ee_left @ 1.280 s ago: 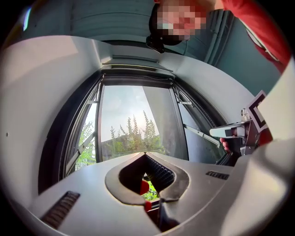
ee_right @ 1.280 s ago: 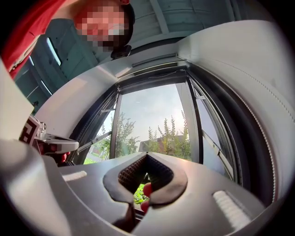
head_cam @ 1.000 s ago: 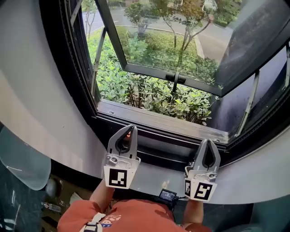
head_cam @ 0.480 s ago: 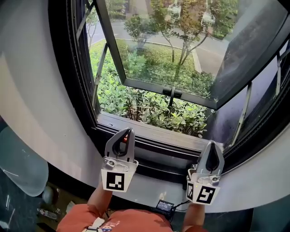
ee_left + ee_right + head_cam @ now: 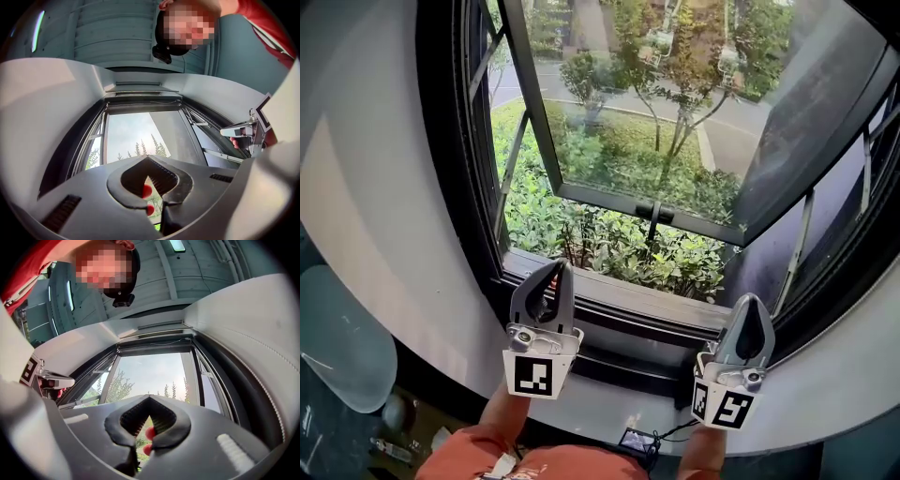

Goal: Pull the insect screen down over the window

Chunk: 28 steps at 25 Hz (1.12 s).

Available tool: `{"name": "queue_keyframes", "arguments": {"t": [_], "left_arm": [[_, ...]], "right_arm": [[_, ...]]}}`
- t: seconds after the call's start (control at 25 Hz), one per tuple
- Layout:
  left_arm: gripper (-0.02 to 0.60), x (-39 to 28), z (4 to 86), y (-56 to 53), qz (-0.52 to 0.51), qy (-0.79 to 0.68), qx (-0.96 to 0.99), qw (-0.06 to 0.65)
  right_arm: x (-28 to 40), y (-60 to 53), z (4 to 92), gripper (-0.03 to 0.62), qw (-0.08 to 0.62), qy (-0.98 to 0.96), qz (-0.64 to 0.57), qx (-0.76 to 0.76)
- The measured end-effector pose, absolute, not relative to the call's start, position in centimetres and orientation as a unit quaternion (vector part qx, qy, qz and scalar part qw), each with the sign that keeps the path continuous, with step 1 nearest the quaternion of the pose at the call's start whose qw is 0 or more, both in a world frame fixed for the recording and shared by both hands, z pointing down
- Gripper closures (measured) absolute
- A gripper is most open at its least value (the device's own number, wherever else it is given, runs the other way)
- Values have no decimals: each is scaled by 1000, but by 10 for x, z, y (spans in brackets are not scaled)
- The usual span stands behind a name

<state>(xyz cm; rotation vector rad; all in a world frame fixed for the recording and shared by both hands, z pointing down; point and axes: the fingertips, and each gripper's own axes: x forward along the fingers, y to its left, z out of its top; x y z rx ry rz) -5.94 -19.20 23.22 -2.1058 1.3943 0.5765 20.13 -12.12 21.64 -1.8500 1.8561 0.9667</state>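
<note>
both of your tongs have come up since a second ago. the left tongs [image 5: 555,268] and right tongs [image 5: 750,300] were low against the near sill and now stand higher in front of the window [image 5: 619,302], tips angled upward. your head has tipped up too, so more of the opening shows. both pairs are pressed fully together with nothing between them. i read this as the reach toward the top, with no pulling begun yet.

the insect screen is not over the opening: through it you see the swung-out glass sash [image 5: 675,112] and green bushes [image 5: 609,239] plainly, with no mesh in front. in both gripper views a dark bar [image 5: 143,108] runs along the far top of the frame. that is probably the screen's rolled-up edge, well above your tongs, so you'll need them open before you get there.
</note>
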Motion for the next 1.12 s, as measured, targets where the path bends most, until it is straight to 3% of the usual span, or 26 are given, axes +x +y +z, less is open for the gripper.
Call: {"name": "queue_keyframes", "arguments": {"t": [1.12], "left_arm": [[577, -68, 140, -184, 279, 503, -738, 353]], "right_arm": [[191, -100, 130, 586, 212, 607, 444, -624]]}}
